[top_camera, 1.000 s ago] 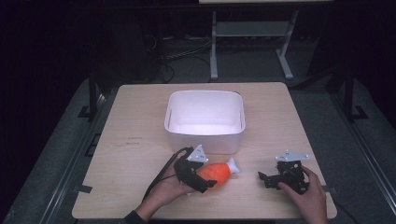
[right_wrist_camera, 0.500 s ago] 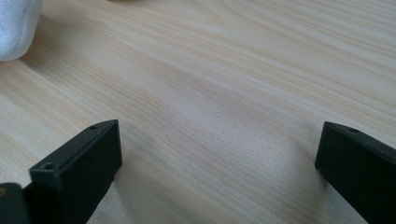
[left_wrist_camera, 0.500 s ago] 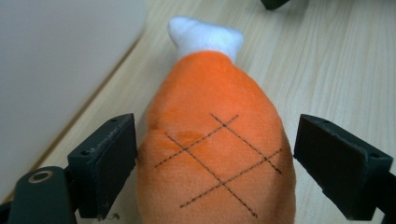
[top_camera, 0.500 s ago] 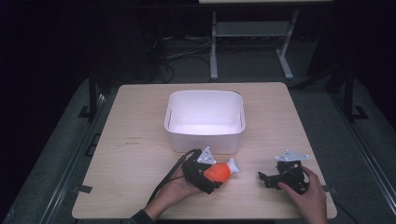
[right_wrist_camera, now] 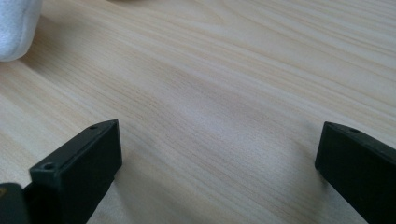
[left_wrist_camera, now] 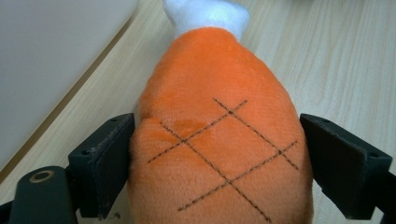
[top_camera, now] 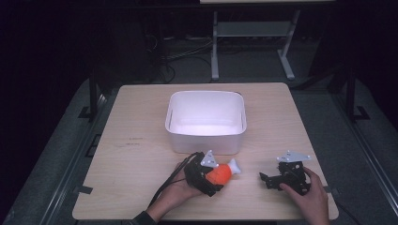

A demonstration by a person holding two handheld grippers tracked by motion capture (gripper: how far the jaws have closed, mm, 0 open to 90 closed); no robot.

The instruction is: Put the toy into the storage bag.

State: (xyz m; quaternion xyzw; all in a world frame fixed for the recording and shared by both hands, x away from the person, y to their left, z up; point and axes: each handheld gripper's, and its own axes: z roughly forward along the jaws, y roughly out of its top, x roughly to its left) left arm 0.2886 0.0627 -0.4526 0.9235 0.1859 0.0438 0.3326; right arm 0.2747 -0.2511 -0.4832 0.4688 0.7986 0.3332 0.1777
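Left gripper [top_camera: 212,180], jaws closed against both flanks of an orange plush drumstick [left_wrist_camera: 219,135] lying on the table [top_camera: 141,122], just before the white bin [top_camera: 206,119]. Right gripper [right_wrist_camera: 219,177], jaws spread wide over bare tabletop, well apart from the drumstick.
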